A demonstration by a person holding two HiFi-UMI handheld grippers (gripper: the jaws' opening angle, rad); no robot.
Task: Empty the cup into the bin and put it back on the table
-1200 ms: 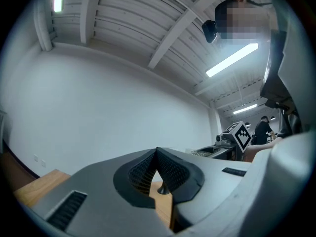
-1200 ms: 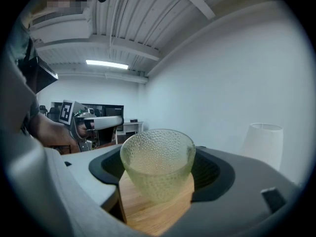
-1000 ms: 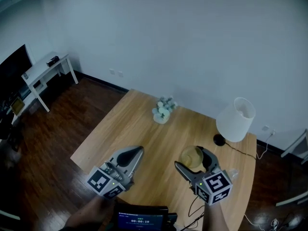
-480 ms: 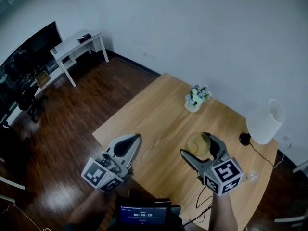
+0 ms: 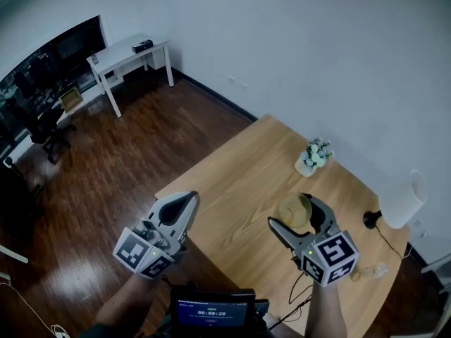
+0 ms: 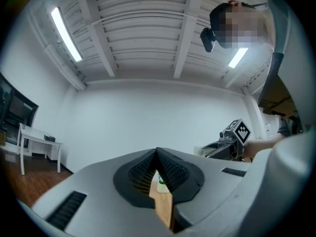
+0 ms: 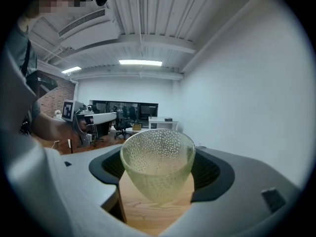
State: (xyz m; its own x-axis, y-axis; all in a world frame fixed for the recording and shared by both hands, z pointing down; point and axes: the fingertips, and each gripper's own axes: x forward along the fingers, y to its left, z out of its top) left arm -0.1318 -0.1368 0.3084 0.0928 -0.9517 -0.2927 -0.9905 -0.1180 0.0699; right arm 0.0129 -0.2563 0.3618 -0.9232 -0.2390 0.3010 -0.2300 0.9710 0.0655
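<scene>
A dimpled, yellowish glass cup (image 5: 294, 210) hangs above the wooden table (image 5: 232, 182), held upright between the jaws of my right gripper (image 5: 292, 213). In the right gripper view the cup (image 7: 157, 164) fills the space between the pads of that gripper (image 7: 157, 179), and I see nothing inside it. My left gripper (image 5: 184, 201) hovers over the table's near left edge with its jaws together and nothing held. In the left gripper view its pads meet at the tip (image 6: 157, 154). No bin shows in any view.
On the table stand a small flower pot (image 5: 314, 158), a white lamp (image 5: 404, 199) and a plastic bottle (image 5: 371, 271). A white side desk (image 5: 128, 52) and dark monitors (image 5: 42, 62) line the far left wall. Dark wood floor (image 5: 120, 160) lies left of the table.
The head view has swung left, so the table now sits further right and more floor shows. Both grippers keep about the same pose, and the cup stays held.
</scene>
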